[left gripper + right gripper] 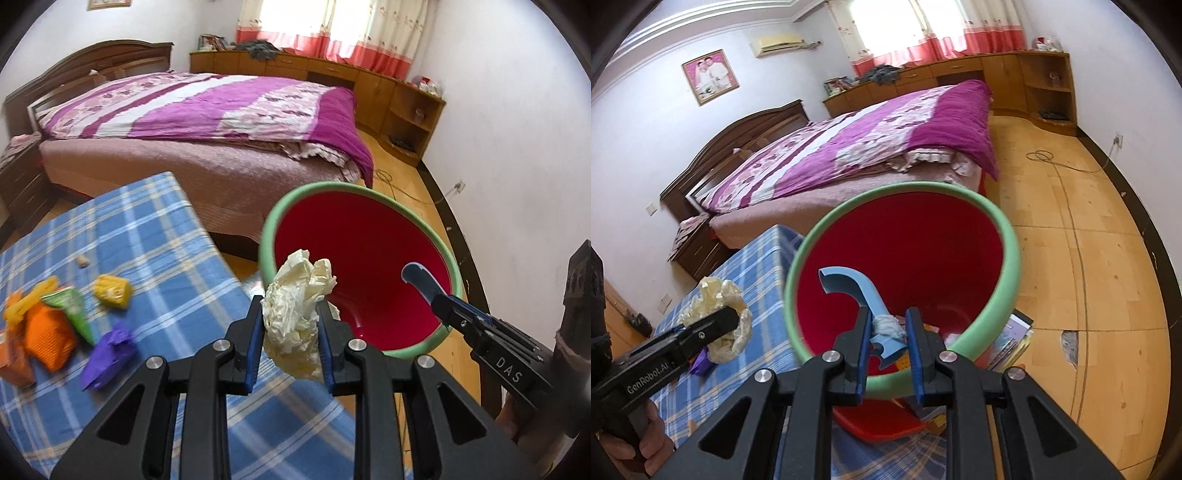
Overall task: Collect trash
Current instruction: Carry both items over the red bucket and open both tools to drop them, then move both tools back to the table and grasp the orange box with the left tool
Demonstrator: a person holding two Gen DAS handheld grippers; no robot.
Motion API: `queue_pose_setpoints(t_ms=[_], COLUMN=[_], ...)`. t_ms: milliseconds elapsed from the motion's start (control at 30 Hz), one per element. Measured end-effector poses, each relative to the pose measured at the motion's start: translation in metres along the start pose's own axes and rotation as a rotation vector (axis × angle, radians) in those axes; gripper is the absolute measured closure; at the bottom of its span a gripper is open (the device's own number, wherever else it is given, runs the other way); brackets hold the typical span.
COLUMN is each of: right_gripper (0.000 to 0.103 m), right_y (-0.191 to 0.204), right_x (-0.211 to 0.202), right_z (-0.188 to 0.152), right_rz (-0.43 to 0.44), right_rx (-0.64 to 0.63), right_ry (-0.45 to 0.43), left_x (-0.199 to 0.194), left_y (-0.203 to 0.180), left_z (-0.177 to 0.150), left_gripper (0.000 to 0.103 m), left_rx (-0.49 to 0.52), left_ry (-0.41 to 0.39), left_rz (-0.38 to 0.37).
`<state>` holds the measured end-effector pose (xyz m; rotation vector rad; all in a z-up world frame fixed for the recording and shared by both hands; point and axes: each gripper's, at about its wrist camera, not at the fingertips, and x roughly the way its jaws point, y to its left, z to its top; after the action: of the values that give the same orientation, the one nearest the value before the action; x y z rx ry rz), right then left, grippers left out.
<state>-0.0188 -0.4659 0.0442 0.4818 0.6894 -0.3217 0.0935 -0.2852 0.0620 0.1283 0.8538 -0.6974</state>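
In the bin (1008,236), blurred, half-hidden scraps (936,330).

Both wrist cameras look steeply down, close over the red bin (364,266), sharing the bed (849,147).

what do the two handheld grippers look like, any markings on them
Both are black plastic with blue pads on the fingers and round silver bolts at the pivots. The left gripper reads "GenRobot.AI" in white along its side; the right gripper shows white "DAS" lettering.
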Motion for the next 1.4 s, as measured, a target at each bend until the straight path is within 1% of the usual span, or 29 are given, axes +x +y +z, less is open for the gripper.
queue_pose_setpoints(t_ms=[100,267,333,400,467,533,633,967,1133,1400], right_gripper=[0.082,0.081,0.081,0.081,0.076,0.071,0.067,0.059,0.047,0.036], right_y=[-0.011,-0.025,-0.028,-0.030,-0.031,-0.031,-0.031,-0.024,-0.017,-0.002], right_x=[0.006,0.015,0.017,0.018,0.018,0.018,0.018,0.006,-0.002,-0.009], right_z=[0.005,0.010,0.012,0.012,0.013,0.012,0.013,0.010,0.004,-0.007], right_rz=[-0.014,-0.031,-0.039,-0.038,-0.034,-0.032,-0.028,-0.009,0.003,0.023], right_rx=[0.018,0.035,0.035,0.035,0.038,0.040,0.044,0.053,0.054,0.060], right_ry=[0.000,-0.002,-0.007,-0.013,-0.017,-0.018,-0.018,-0.033,-0.040,-0.026], left_x=[0.014,0.031,0.035,0.038,0.040,0.041,0.041,0.021,0.003,-0.024], left_y=[-0.009,-0.022,-0.025,-0.026,-0.025,-0.024,-0.023,-0.013,0.001,0.035], left_z=[0.004,0.011,0.012,0.013,0.014,0.015,0.015,0.011,0.003,-0.012], left_gripper=[0.076,0.076,0.071,0.064,0.058,0.057,0.056,0.056,0.056,0.056], left_rx=[0.022,0.067,0.081,0.082,0.080,0.072,0.060,0.018,-0.023,-0.098], left_ry=[0.016,0.018,0.019,0.021,0.019,0.017,0.018,-0.004,-0.016,-0.033], left_rz=[-0.004,-0.001,-0.009,-0.010,-0.005,-0.003,-0.013,-0.016,-0.004,0.039])
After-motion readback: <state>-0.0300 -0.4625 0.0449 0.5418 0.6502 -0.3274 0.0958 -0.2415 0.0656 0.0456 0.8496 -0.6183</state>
